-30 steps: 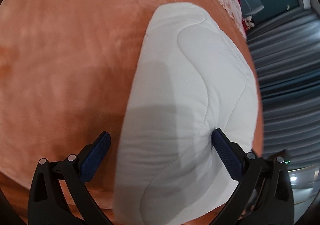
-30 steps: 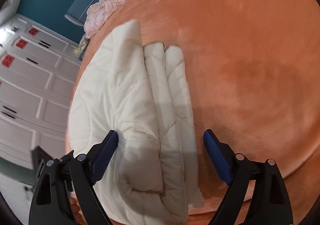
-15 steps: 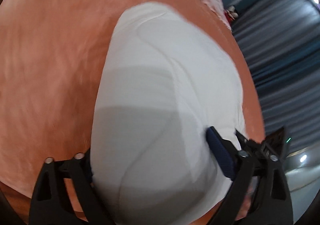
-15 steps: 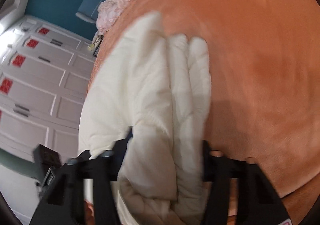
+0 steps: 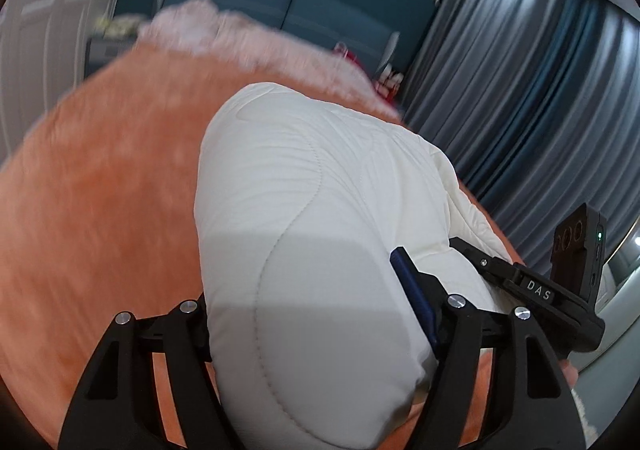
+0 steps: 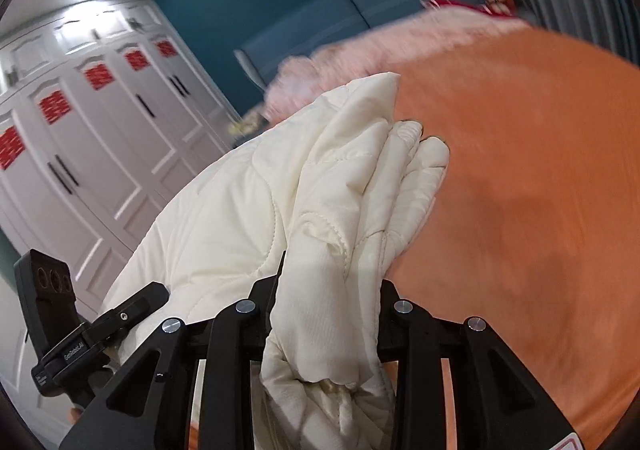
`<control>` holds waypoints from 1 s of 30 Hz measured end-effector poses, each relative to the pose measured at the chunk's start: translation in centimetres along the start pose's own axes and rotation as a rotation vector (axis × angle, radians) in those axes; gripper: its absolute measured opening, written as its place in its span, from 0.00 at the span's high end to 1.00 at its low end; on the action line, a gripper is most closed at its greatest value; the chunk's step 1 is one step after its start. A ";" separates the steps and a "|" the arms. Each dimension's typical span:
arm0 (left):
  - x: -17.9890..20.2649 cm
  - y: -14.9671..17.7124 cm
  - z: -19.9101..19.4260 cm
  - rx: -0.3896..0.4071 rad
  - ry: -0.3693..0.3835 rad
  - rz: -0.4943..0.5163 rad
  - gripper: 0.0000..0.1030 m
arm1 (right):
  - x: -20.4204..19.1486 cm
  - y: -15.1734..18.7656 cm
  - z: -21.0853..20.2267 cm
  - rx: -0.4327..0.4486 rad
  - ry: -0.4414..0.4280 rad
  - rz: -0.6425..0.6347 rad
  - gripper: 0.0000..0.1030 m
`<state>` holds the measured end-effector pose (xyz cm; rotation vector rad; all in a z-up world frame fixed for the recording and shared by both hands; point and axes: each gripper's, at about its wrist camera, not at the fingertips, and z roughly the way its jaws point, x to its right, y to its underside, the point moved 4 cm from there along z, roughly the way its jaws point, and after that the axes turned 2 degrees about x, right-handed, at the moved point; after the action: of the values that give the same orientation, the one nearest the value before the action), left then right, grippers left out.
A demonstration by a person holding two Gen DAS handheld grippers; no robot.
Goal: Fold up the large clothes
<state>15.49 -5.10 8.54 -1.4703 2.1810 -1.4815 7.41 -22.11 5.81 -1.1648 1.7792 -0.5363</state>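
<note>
So my left gripper (image 5: 310, 314) had the fat rounded end of the white quilted bundle (image 5: 304, 234) between its jaws, which were closing, the blue pad pressed into its right side. The left finger's pad was hidden behind the fabric. My right gripper (image 6: 328, 314) was pinched narrow on the stacked folds, also closing in, with the cloth bunched up and spilling out below the fingers.

Room-wise: the orange bedspread (image 5: 100, 209) was bare across the whole left of the left view and the right half of the right view. The edges were the grey curtains (image 5: 520, 109) at right and the white wardrobe doors (image 6: 100, 169) at left.

The bundle's long axis ran away from both cameras toward the pink ruffled bedding (image 6: 380, 53) at the top. Its near end was cut off by the bottom of both frames, and the background was pretty motion-blurred.
</note>
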 end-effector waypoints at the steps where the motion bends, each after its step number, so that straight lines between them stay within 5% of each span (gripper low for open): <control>1: -0.3 -1.1 -0.2 0.020 0.001 0.012 0.34 | -0.6 -1.1 0.0 0.016 -0.015 -0.019 0.71; 8: -3.9 -6.2 1.3 0.108 0.001 0.037 0.33 | -5.0 -5.7 5.0 0.071 -0.058 -0.135 0.71; 14: -9.6 -6.9 4.0 0.112 -0.021 0.007 0.33 | -5.3 -6.3 11.8 0.037 -0.062 -0.168 0.71; 21: -15.5 -4.4 8.9 0.076 -0.042 -0.065 0.33 | -3.4 -4.0 19.4 -0.050 -0.035 -0.168 0.71; 30: -21.0 3.6 13.0 -0.050 -0.084 -0.164 0.29 | 1.0 3.9 25.4 -0.204 0.026 -0.150 0.67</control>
<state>31.46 2.63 -9.05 -1.7325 2.1081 -1.3934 27.39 -18.23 -9.93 -1.4467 1.8096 -0.4665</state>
